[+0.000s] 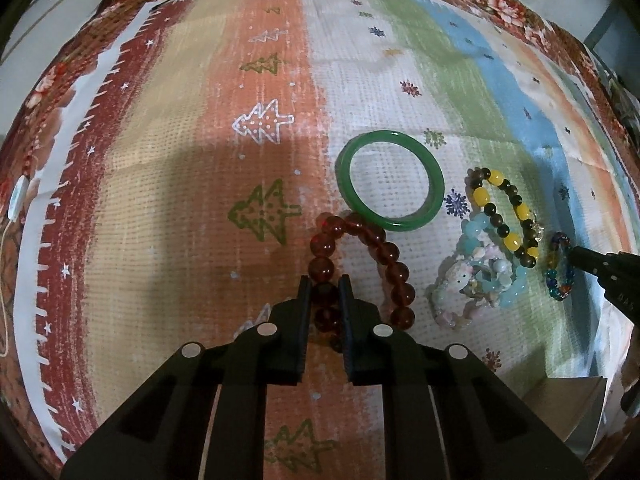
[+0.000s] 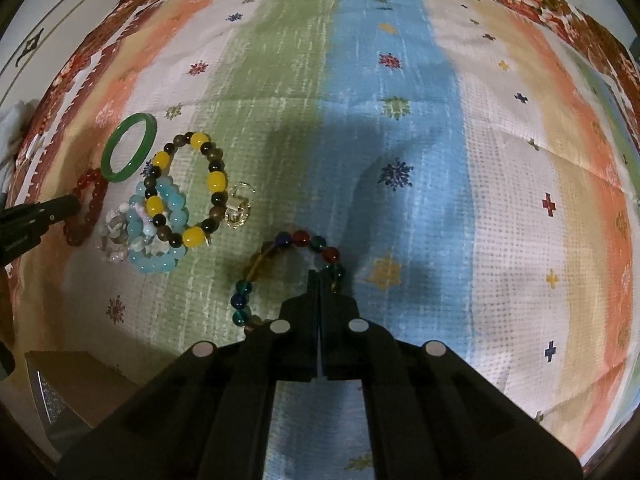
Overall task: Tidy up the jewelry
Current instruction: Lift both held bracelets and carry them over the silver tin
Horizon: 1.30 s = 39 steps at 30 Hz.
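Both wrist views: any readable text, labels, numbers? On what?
"DAS", roughly, embossed on the right tool, partly cut off.
Embossed line on the left tool: too blurred to read.
White tag, far left: nothing legible.
No other text.

glossy glass-like red bead bracelet (image 1: 356,264), smooth polished green bangle (image 1: 390,180), coarse woven matt cloth (image 1: 180,200)

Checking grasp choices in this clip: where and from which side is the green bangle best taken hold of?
Grip the green bangle across its rim on the far, free arc, coming from above with one finger inside the ring. It lies flat, and its near edge touches the red bead bracelet, so that side is crowded.
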Motion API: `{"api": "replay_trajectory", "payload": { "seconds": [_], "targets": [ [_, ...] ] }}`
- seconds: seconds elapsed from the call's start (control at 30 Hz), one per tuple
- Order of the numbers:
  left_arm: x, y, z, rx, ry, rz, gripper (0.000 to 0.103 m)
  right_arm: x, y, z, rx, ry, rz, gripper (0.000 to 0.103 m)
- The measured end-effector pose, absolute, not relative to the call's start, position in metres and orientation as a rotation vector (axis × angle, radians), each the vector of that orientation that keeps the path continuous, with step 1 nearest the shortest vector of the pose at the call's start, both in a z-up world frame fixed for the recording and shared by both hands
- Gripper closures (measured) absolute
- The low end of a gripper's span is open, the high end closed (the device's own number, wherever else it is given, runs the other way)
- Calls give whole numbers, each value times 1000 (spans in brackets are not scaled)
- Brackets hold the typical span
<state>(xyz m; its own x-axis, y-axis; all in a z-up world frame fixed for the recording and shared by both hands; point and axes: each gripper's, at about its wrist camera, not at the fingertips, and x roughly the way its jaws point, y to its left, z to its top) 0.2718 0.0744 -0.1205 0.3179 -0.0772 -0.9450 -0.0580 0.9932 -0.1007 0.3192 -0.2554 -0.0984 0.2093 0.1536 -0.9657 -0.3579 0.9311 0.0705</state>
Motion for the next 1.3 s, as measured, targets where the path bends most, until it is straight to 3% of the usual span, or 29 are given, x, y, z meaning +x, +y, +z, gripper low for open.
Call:
{"api": "replay_trajectory", "payload": {
  "seconds": [0.1, 0.13, 0.17, 0.23, 0.6, 0.7, 0.73, 1.3],
  "targets": [
    [271, 75, -122, -122, 1250, -13, 90, 319, -254, -99, -194, 1311, 358, 98],
    [271, 76, -121, -120, 1250, -12, 90, 318, -254, -98, -196, 1308, 358, 92],
    [272, 76, -121, -119, 1249, -10, 90, 318, -253, -97, -207, 1304, 351, 73],
    [272, 76, -122, -121, 1250, -9, 90, 317, -251, -98, -203, 1309, 368, 67],
    [273, 73, -127, -86, 1260, -7, 90, 317, -251, -112, -226, 1321, 364, 67],
    [273, 73, -127, -87, 1259, -8, 90, 316, -252, -113, -231, 1313, 355, 81],
    [273, 74, -127, -95, 1261, -9, 90, 317, -252, -113, -223, 1315, 359, 92],
    [268, 81, -91, -184, 1184, -62, 90, 303, -243, -76, -219, 1205, 413, 92]
  ]
}}
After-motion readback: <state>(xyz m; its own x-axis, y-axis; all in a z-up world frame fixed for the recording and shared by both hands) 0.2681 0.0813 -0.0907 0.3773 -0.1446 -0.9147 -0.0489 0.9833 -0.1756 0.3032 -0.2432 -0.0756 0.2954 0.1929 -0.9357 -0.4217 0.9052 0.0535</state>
